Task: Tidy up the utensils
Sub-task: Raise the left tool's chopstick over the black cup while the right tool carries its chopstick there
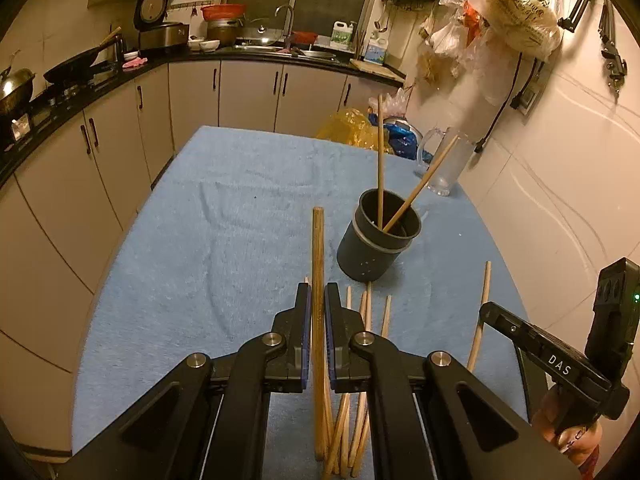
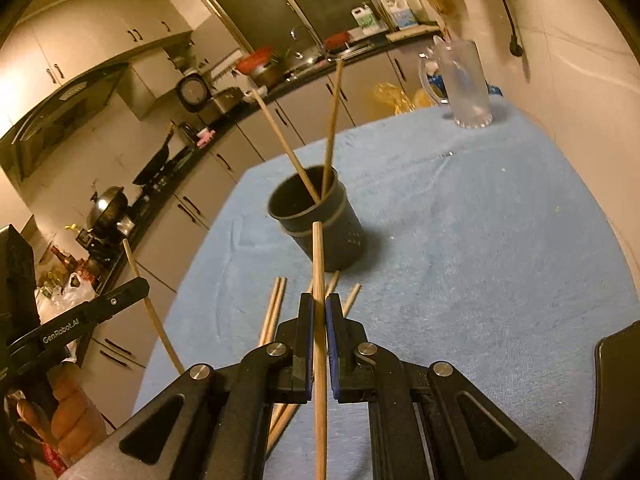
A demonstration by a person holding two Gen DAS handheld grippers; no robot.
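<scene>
My left gripper is shut on a wooden chopstick that sticks up and forward between its jaws. My right gripper is shut on another chopstick. A dark round utensil holder stands upright just beyond both grippers, with two chopsticks leaning inside it. Several loose chopsticks lie on the blue towel under the grippers. In the left wrist view the right gripper shows at the right edge; in the right wrist view the left gripper shows at the left.
A blue towel covers the table. A clear glass mug stands at the far right corner near the wall. Plastic bags sit past the far edge. Cabinets and a cluttered counter run along the left and back.
</scene>
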